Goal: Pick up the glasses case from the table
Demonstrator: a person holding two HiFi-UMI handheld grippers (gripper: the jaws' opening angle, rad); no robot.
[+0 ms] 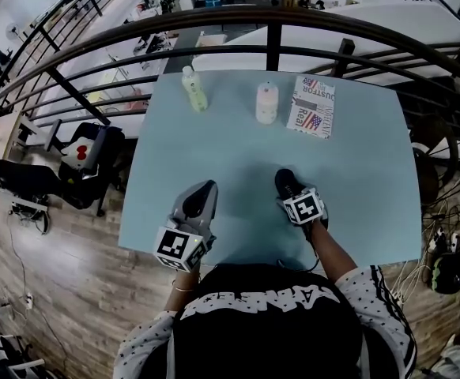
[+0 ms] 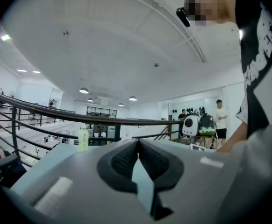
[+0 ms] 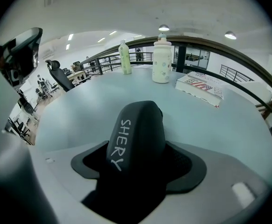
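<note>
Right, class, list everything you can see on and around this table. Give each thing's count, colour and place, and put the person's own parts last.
Table: one, pale blue, middle of the head view.
Green bottle: one, pale green, upright at the table's far left.
White bottle: one, white, upright at the far middle, right of the green bottle.
Book: one, white with red and blue flag print, flat at the far right.
Glasses case: one, black with white lettering, near side of the table, clamped in the right claw.
Railing: one, dark, curving beyond the table's far edge.
Left claw: one, grey with black pads, shut and empty, near left.
Right claw: one, grey, shut on the glasses case.
</note>
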